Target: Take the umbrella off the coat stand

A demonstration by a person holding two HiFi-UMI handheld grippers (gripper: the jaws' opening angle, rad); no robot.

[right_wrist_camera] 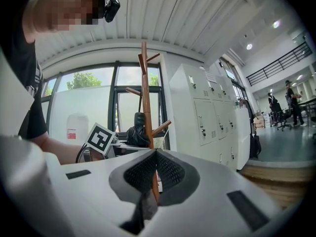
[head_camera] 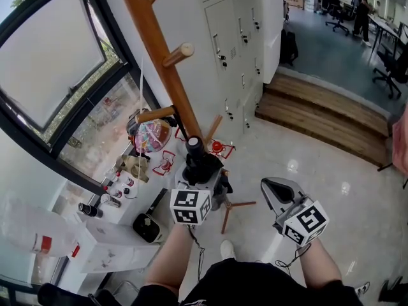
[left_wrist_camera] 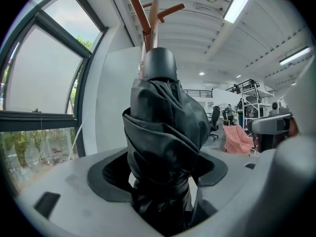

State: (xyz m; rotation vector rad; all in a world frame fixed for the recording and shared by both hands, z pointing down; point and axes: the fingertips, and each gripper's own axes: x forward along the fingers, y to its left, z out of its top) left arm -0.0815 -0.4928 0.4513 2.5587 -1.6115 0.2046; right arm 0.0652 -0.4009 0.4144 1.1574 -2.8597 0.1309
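- Beside the stand [head_camera: 159, 56], low on its pole, the left gripper [head_camera: 203, 178] holds the folded black umbrella [head_camera: 199, 161] upright.
- Its fingers [left_wrist_camera: 109, 177] clamp the umbrella's wrapped fabric, with the rounded cap above them.
- Whether the umbrella touches the pole cannot be told.
- To the right, apart from the stand, the right gripper [head_camera: 273, 189] hovers over the floor [head_camera: 331, 190]. Its fingers [right_wrist_camera: 170, 173] are pressed together on nothing.
- White lockers [head_camera: 236, 37] stand just beyond the stand.
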